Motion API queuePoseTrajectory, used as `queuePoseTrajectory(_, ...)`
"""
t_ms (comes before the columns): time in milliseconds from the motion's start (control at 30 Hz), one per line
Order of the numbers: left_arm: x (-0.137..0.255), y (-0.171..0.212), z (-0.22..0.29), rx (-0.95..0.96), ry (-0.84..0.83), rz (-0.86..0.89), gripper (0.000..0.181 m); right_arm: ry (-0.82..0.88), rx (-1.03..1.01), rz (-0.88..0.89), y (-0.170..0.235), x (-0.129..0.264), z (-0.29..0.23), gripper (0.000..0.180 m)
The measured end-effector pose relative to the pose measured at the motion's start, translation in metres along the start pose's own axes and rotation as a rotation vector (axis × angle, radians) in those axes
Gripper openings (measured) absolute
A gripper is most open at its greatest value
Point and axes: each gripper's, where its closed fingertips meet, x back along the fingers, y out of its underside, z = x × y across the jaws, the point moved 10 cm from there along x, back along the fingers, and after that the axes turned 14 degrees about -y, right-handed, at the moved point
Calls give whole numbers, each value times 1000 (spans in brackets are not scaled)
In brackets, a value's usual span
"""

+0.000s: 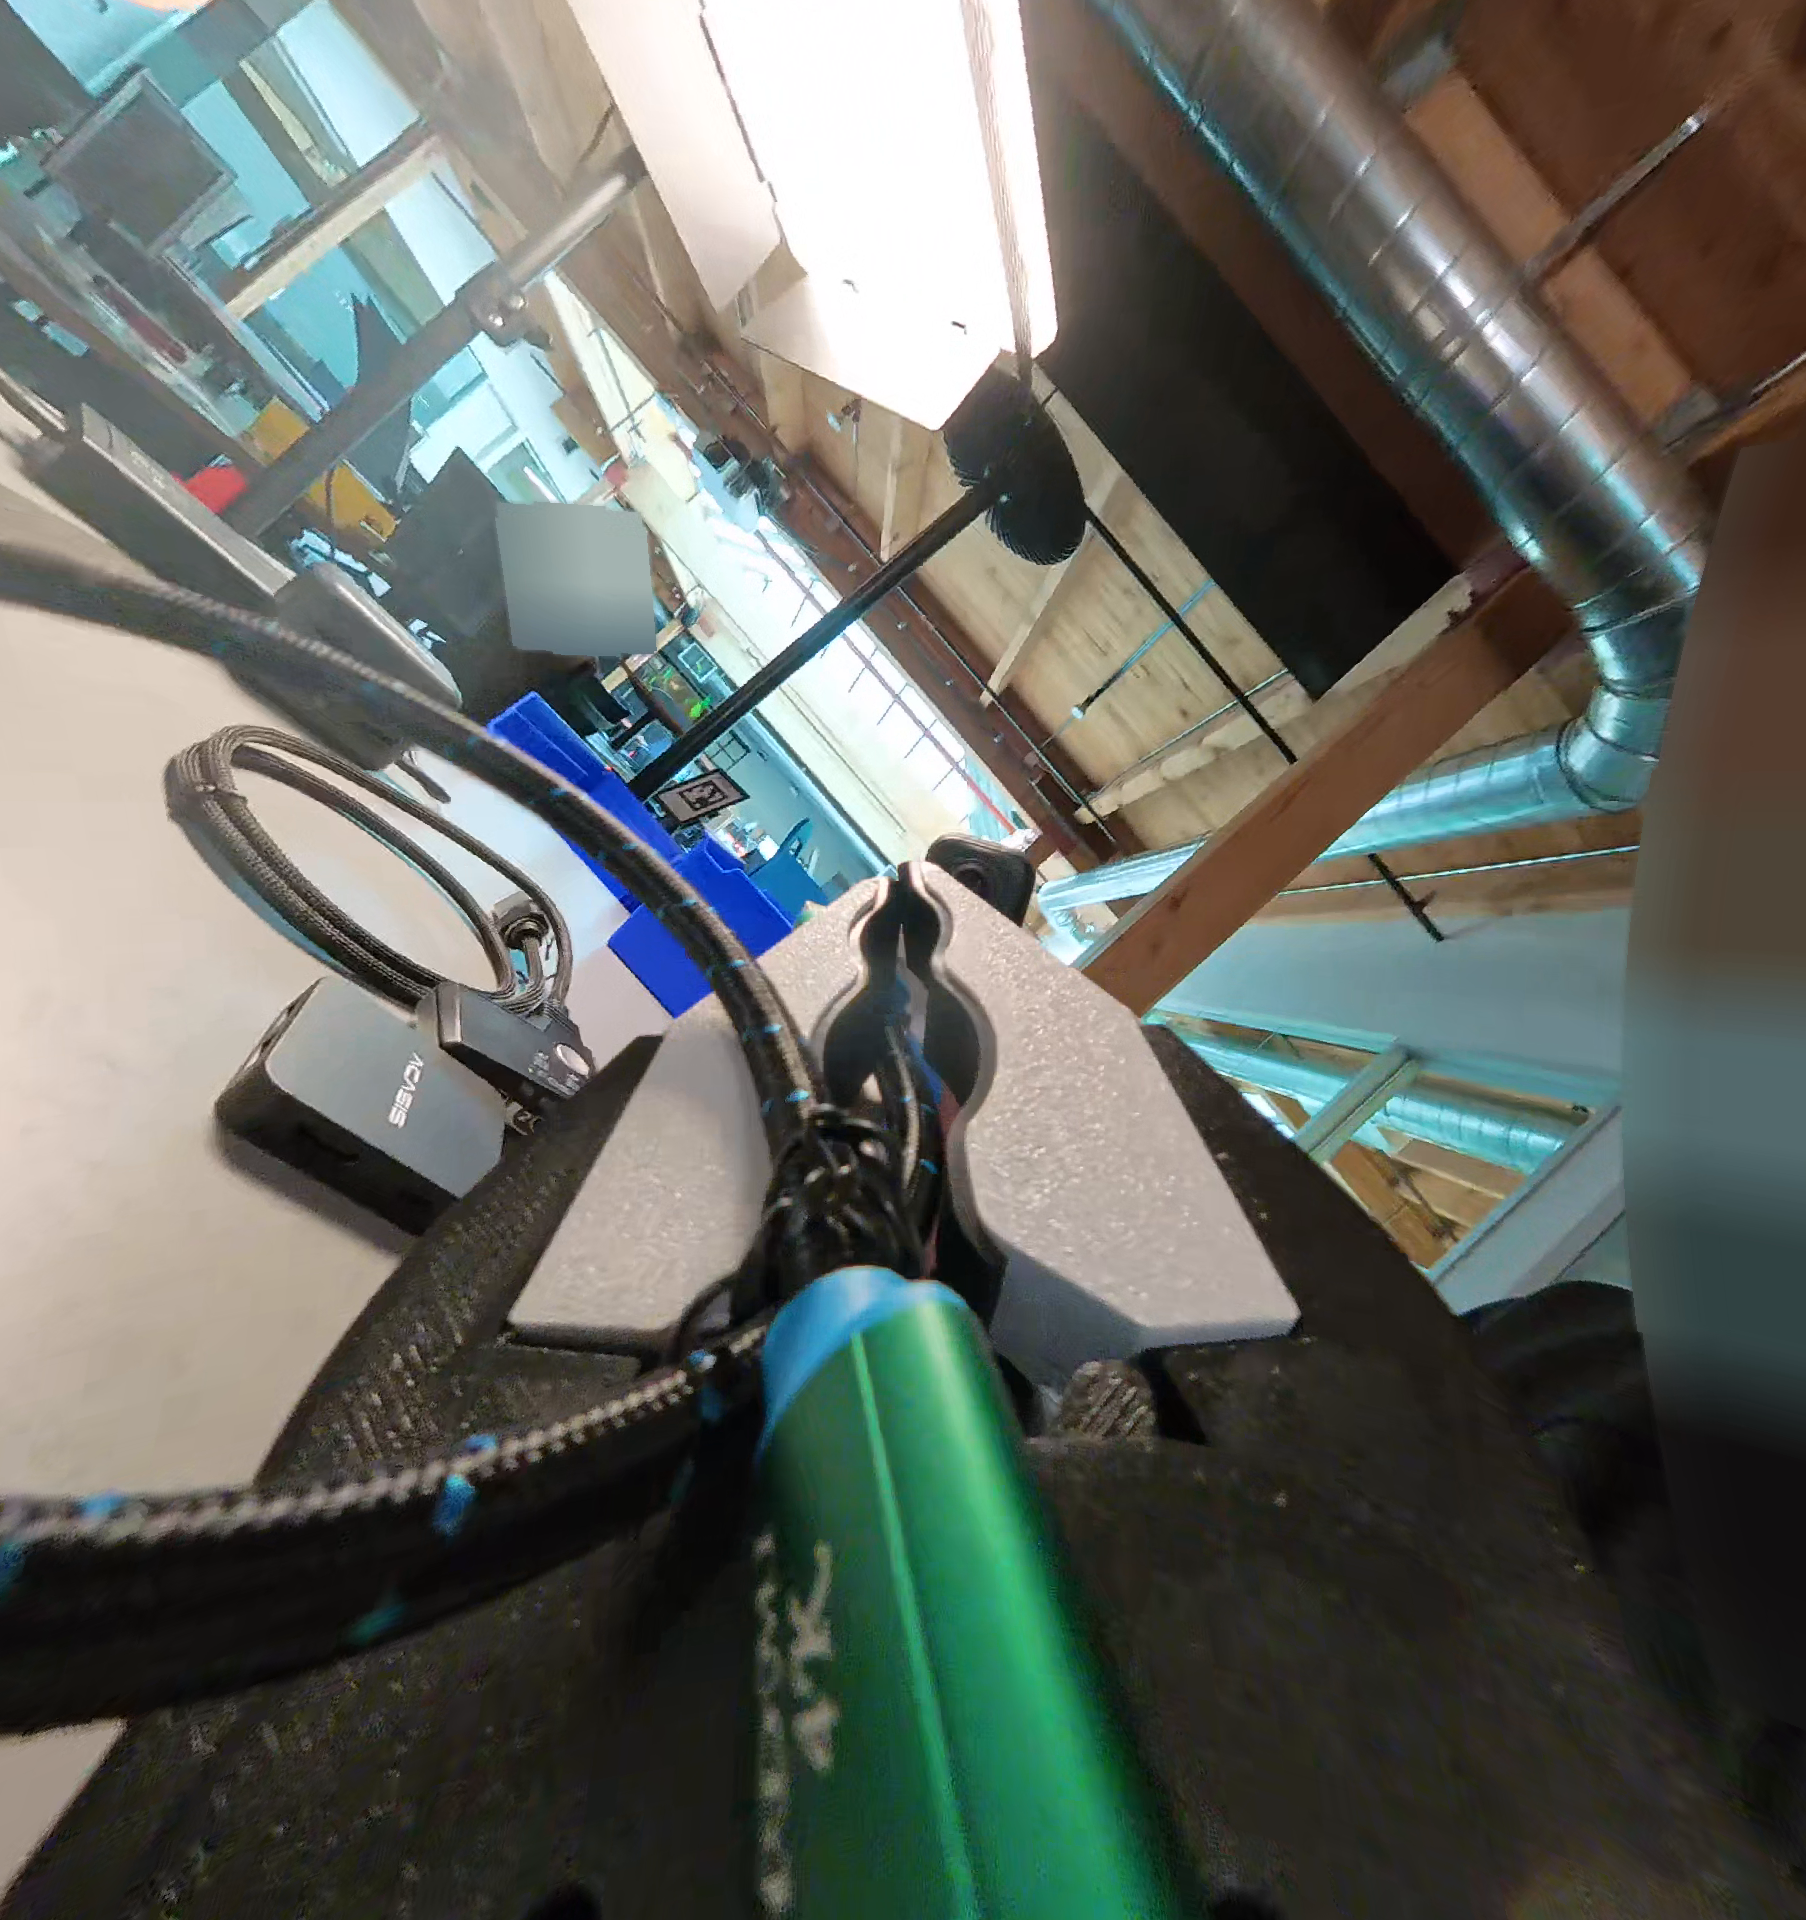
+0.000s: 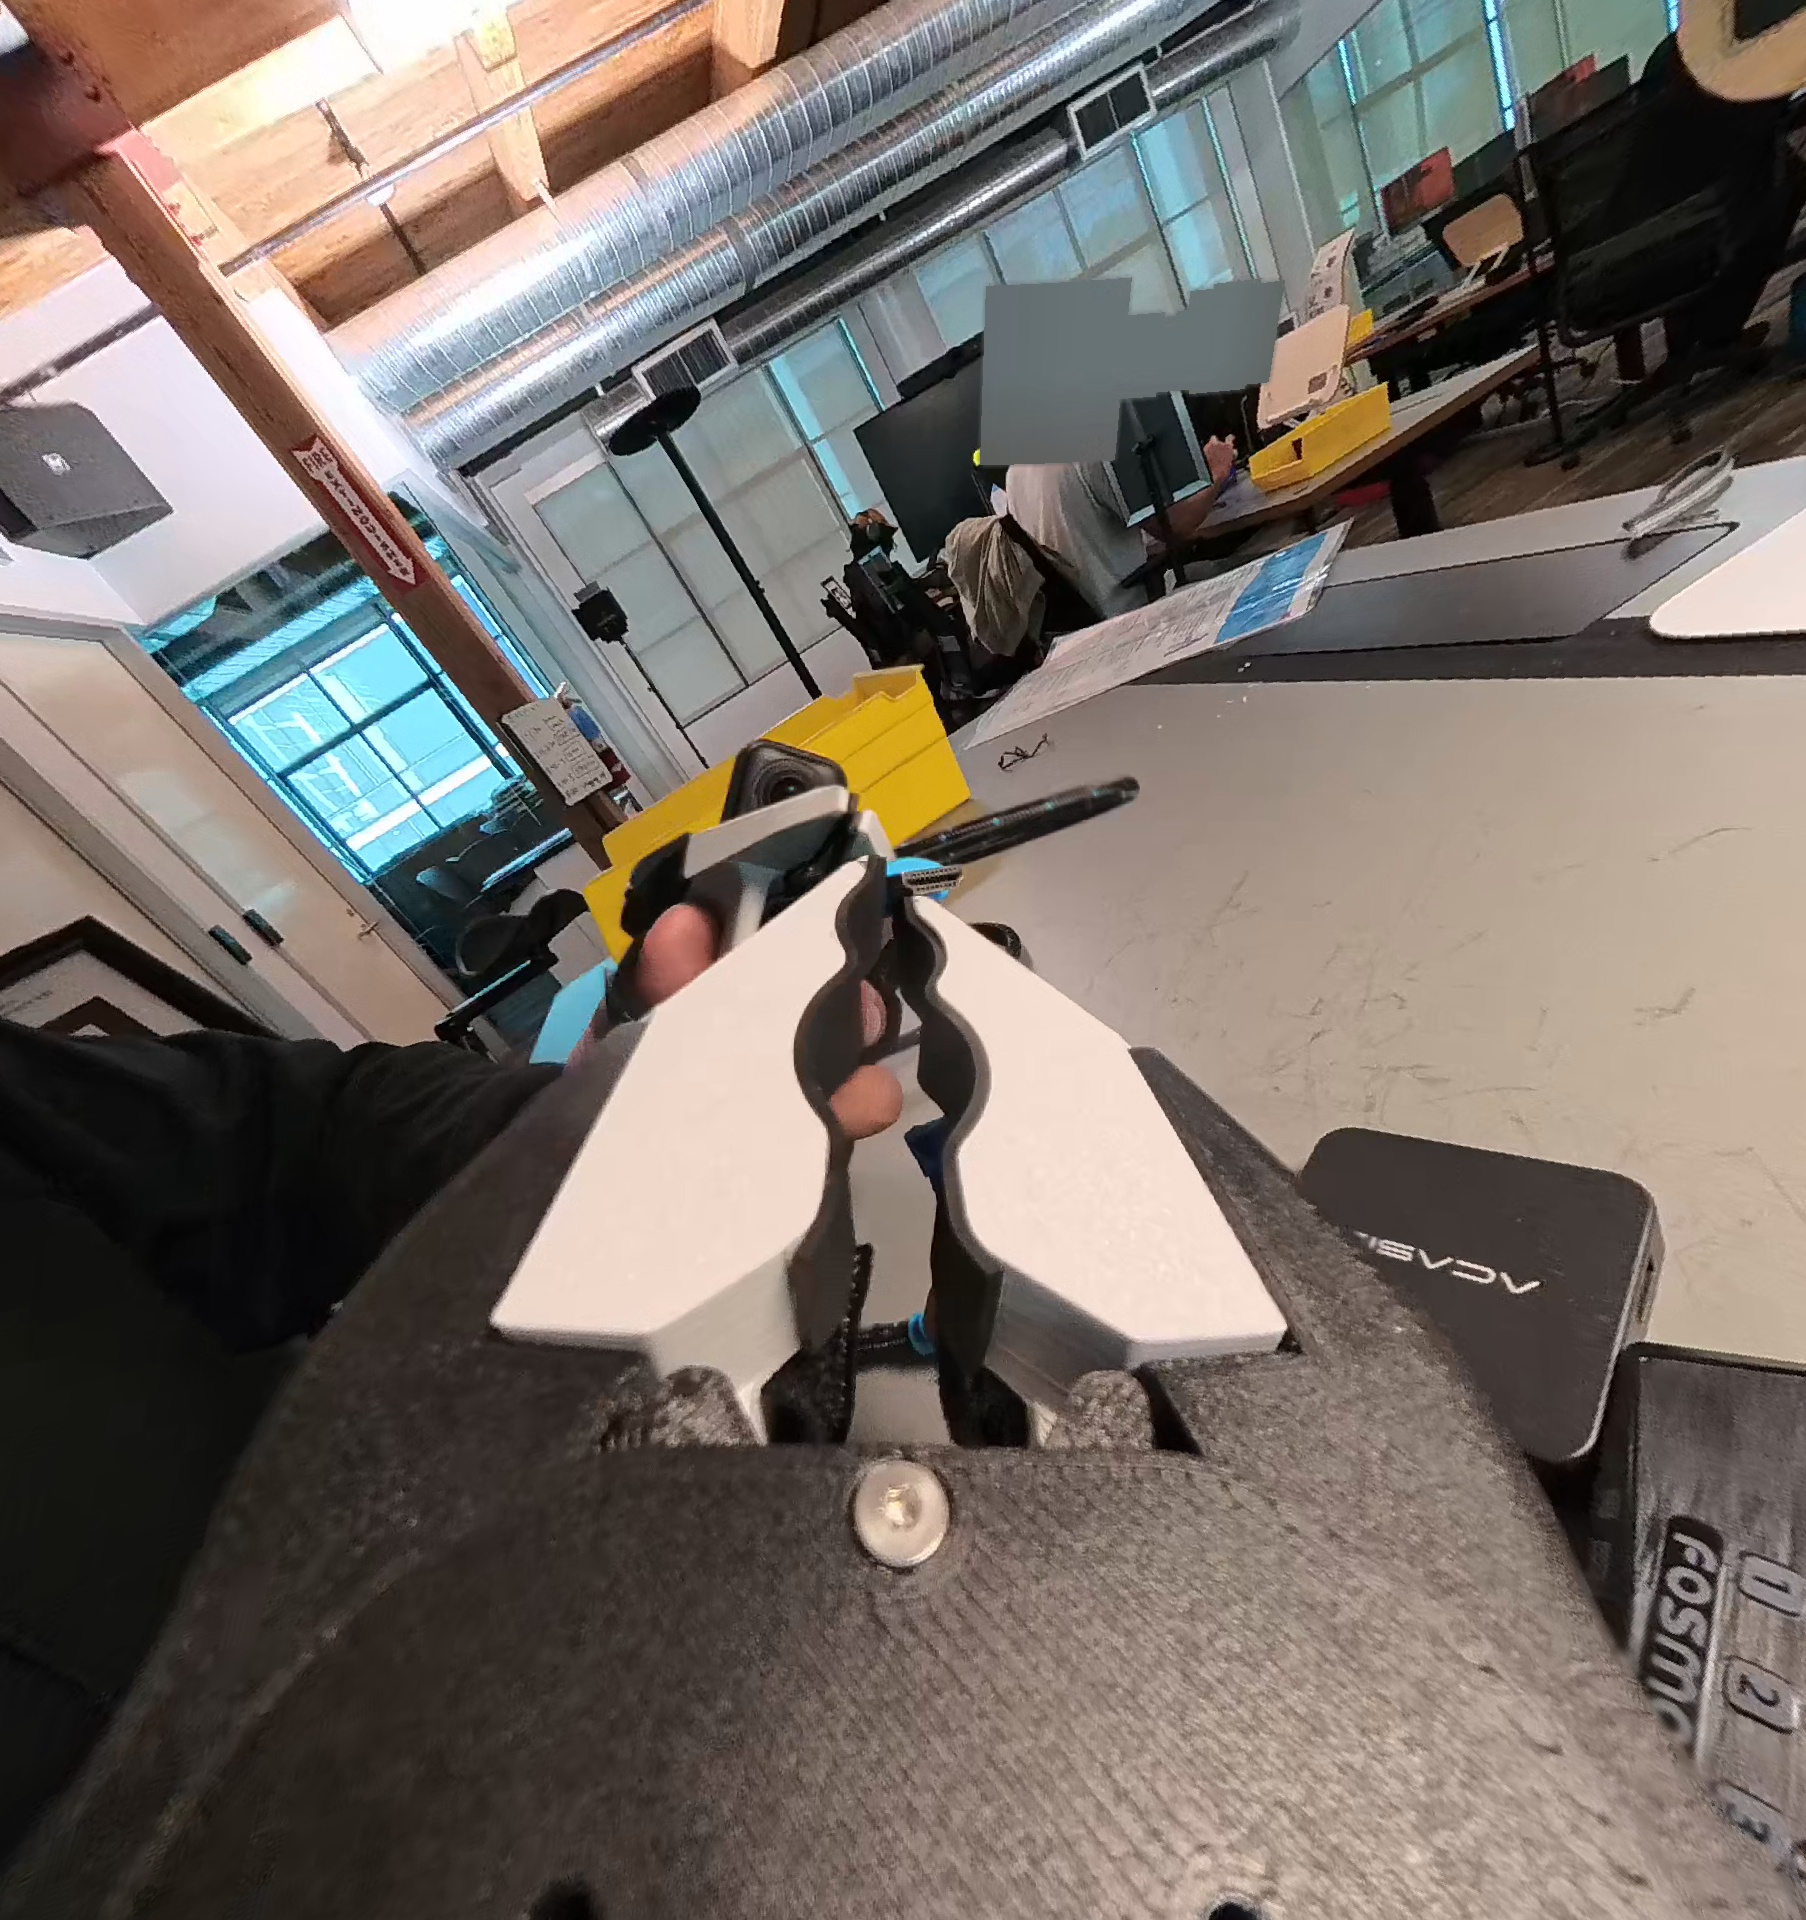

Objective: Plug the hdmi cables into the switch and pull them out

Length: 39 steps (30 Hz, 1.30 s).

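Note:
My left gripper is shut. A black braided cable with blue flecks runs through the hollows between its pads. The cable's green plug body with a blue collar lies back along the gripper, towards the camera. My right gripper faces it tip to tip and is shut on a light-blue HDMI plug, whose metal end sticks out to the right. A flat black box lies on the table; it also shows in the right wrist view. A smaller black box with numbered buttons lies beside it.
A coiled black cable lies behind the flat box on the grey table. Blue bins and yellow bins stand at the table's far edge. A hand holds the left gripper. A person sits at a desk beyond. The tips of both grippers are at nearly the same place.

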Motion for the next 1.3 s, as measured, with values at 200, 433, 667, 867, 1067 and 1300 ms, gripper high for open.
queuePoseTrajectory(200, -1, -1, -12, 166, 5, -54, 0, 5, 55, -31, -6, 4, -2, 0)
queuePoseTrajectory(433, -2, 0, -10, 75, -4, -80, 0, 34, -44, -174, -7, 7, 3, 17)
queuePoseTrajectory(667, -5, 2, 5, -103, 79, -134, 0, -106, -208, -220, 1, 3, 4, 54)
queuePoseTrajectory(867, -7, 6, 11, -172, 141, -204, 1, -194, -254, -265, 9, -3, -2, 35)
queuePoseTrajectory(1067, -9, 6, 7, -118, 139, -238, 3, -154, 8, -278, 3, -4, -12, 22)
queuePoseTrajectory(1300, -14, 8, -1, 79, 132, -335, 25, -82, 497, -408, 2, -4, -31, 21)
